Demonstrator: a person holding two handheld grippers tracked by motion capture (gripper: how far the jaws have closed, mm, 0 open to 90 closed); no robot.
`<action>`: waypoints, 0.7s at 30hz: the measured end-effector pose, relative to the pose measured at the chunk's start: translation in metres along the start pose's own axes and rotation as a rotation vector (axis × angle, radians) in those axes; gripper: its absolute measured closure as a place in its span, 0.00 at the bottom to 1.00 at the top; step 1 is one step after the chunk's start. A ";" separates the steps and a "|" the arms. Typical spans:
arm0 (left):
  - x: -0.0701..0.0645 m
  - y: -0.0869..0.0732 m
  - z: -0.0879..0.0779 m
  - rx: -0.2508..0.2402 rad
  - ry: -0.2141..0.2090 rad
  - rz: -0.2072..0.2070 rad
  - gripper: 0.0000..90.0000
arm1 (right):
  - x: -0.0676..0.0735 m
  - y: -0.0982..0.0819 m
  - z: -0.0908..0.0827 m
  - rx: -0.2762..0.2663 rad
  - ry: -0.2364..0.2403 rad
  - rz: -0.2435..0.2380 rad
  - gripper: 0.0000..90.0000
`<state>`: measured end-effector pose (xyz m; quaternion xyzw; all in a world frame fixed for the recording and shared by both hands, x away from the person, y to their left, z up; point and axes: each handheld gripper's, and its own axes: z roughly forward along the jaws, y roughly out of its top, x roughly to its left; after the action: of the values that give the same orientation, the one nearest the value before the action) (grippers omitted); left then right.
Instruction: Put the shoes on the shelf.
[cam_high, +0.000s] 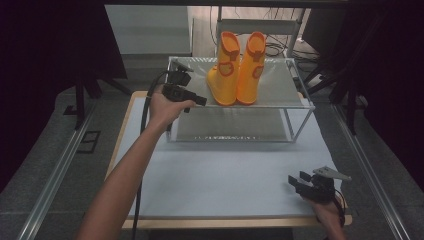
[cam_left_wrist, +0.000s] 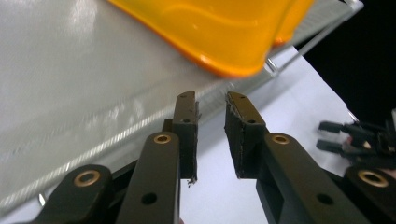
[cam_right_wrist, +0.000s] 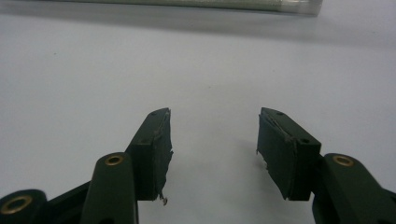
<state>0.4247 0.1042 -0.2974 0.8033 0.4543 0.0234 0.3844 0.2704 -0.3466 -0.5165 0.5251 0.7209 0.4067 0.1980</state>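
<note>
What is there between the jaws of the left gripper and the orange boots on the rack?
Nothing. In the left gripper view, the left gripper has empty jaws slightly apart, and only bare rack shelf separates them from the orange boots.

This looks like a lab or recording studio set up for handling trials, not a home. A bare pale table (cam_high: 225, 175) with a wooden edge stands between dark curtains (cam_high: 50, 45) and metal floor rails (cam_high: 55, 175), with loose cables (cam_high: 280, 47) lying on the floor beyond it. Ahead of the left gripper's (cam_left_wrist: 211, 119) jaws sits a wire-framed metal shelf (cam_high: 295, 107) with yellow rubber boots (cam_high: 236, 67) on it, staged like a test prop.
</note>
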 end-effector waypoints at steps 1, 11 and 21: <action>0.001 -0.004 -0.004 0.002 -0.002 0.005 0.83 | 0.000 0.000 0.000 0.002 -0.001 -0.003 0.49; 0.004 -0.049 -0.038 -0.046 -0.040 0.047 0.82 | 0.001 0.000 0.001 0.004 -0.002 -0.007 0.49; 0.011 -0.097 -0.034 -0.034 -0.063 0.056 0.79 | 0.001 0.000 0.001 0.004 -0.005 -0.008 0.49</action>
<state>0.3490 0.1615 -0.3387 0.8095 0.4186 0.0164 0.4113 0.2705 -0.3452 -0.5169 0.5237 0.7232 0.4032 0.2002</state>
